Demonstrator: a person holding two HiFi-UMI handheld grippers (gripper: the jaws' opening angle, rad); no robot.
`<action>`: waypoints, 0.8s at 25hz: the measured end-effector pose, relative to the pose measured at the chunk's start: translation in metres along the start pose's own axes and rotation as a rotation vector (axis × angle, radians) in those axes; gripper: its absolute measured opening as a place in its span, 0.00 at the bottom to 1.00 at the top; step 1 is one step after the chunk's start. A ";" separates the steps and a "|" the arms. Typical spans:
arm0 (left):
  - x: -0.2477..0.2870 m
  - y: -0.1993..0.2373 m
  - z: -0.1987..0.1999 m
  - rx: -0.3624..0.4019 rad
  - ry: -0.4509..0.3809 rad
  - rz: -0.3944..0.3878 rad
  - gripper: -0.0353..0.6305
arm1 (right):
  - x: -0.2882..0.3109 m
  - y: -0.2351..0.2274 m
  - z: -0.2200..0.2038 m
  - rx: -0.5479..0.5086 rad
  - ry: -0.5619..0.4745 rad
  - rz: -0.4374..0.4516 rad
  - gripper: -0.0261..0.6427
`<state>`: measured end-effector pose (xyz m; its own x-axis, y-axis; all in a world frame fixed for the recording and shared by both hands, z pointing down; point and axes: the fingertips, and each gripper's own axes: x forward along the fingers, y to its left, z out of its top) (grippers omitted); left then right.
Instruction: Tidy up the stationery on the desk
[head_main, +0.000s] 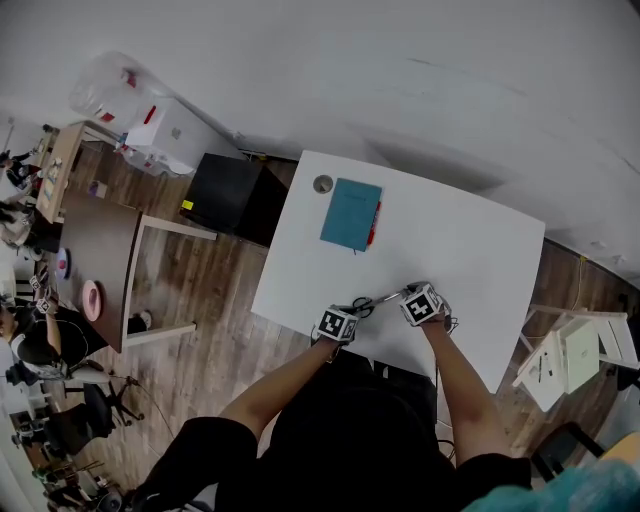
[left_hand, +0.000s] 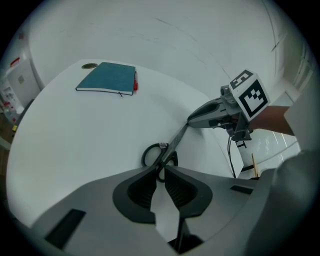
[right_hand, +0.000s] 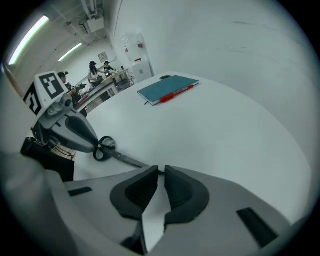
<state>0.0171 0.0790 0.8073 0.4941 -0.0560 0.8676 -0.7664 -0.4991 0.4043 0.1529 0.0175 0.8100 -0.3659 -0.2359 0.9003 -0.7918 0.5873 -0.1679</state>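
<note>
A pair of black-handled scissors hangs between my two grippers above the front of the white desk. My left gripper is shut on a handle loop of the scissors. My right gripper is shut on the blade tip of the scissors. In the head view the left gripper and the right gripper face each other closely. A teal notebook lies at the desk's far side, with a red pen along its right edge.
A round grommet sits in the desk's far left corner. A black cabinet and a brown table stand to the left of the desk. A white rack stands at its right. The white wall runs behind.
</note>
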 end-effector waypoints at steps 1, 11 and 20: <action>0.001 -0.002 0.000 -0.006 -0.004 -0.002 0.14 | 0.001 -0.002 0.003 0.003 -0.010 -0.007 0.12; 0.020 -0.053 -0.001 -0.033 0.017 -0.104 0.14 | 0.015 -0.013 0.044 -0.004 -0.070 -0.070 0.12; 0.026 -0.066 0.006 -0.067 -0.006 -0.132 0.14 | 0.016 -0.012 0.048 0.032 -0.114 -0.068 0.12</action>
<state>0.0828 0.1056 0.8012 0.5951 0.0007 0.8037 -0.7200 -0.4439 0.5335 0.1330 -0.0299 0.8073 -0.3626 -0.3624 0.8586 -0.8314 0.5420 -0.1223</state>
